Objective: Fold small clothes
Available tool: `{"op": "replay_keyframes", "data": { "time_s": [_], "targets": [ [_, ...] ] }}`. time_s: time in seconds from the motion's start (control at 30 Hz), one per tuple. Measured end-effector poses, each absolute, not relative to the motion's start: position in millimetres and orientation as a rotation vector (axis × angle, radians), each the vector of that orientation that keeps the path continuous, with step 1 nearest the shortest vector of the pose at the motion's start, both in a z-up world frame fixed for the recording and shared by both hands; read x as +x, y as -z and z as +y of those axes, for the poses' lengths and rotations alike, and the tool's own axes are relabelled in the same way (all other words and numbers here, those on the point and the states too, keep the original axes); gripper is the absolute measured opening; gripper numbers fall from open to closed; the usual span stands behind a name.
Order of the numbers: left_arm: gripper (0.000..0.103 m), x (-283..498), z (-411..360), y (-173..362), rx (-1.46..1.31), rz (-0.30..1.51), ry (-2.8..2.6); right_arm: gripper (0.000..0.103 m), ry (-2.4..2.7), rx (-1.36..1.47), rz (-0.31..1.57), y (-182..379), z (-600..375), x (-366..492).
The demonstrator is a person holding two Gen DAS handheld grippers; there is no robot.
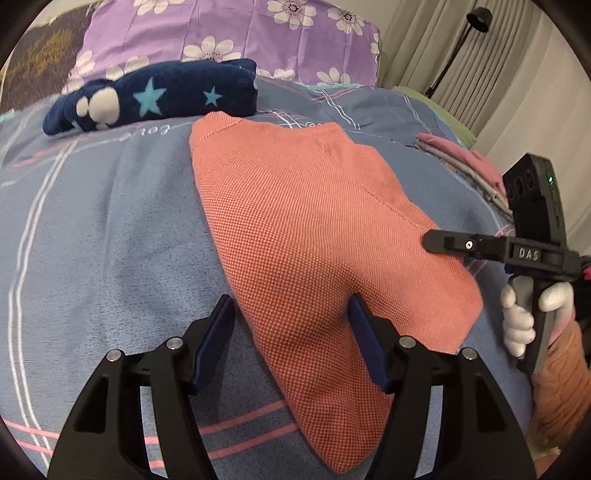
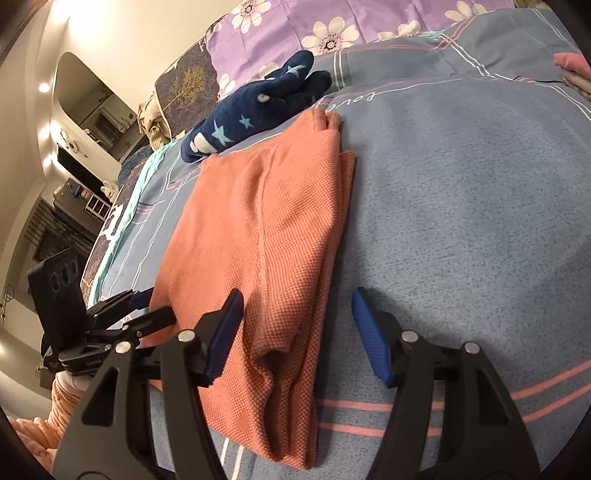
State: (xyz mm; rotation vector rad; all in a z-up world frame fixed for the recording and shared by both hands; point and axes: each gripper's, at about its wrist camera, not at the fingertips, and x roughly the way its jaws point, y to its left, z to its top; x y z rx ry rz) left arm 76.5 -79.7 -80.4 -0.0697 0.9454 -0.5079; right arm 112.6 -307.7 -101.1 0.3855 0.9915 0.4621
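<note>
A folded salmon-orange knit garment [image 1: 306, 229] lies flat on the blue bedspread [image 1: 103, 229]; it also shows in the right wrist view [image 2: 258, 236]. My left gripper [image 1: 291, 317] is open, its jaws straddling the garment's near left edge just above the cloth. My right gripper [image 2: 297, 314] is open over the garment's near right folded edge. The right gripper also shows at the garment's right side in the left wrist view [image 1: 439, 240], and the left gripper shows at its left side in the right wrist view [image 2: 147, 306]. Neither holds cloth.
A navy fleece item with stars [image 1: 155, 98] lies behind the garment, also in the right wrist view [image 2: 255, 110]. A purple floral pillow [image 1: 229, 33] is behind it. A stack of folded pink and grey clothes [image 1: 469, 162] sits at right. A lamp [image 1: 461, 40] stands by curtains.
</note>
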Motion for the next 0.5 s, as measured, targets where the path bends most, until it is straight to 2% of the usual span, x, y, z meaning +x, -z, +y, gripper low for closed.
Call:
{"op": "replay_keyframes", "data": {
  "time_s": [0.17, 0.33, 0.5],
  "targets": [
    [0.066, 87, -68, 82, -0.192, 0.975, 0.539, 0.063, -0.471, 0.362, 1.007, 100, -303, 116],
    [0.066, 83, -71, 83, -0.177, 0.966, 0.545, 0.063, -0.484, 0.379, 1.006, 103, -307, 111],
    [0.061, 92, -78, 81, -0.163, 0.976, 0.519, 0.063, -0.506, 0.391, 1.032, 104, -302, 127]
  ]
}}
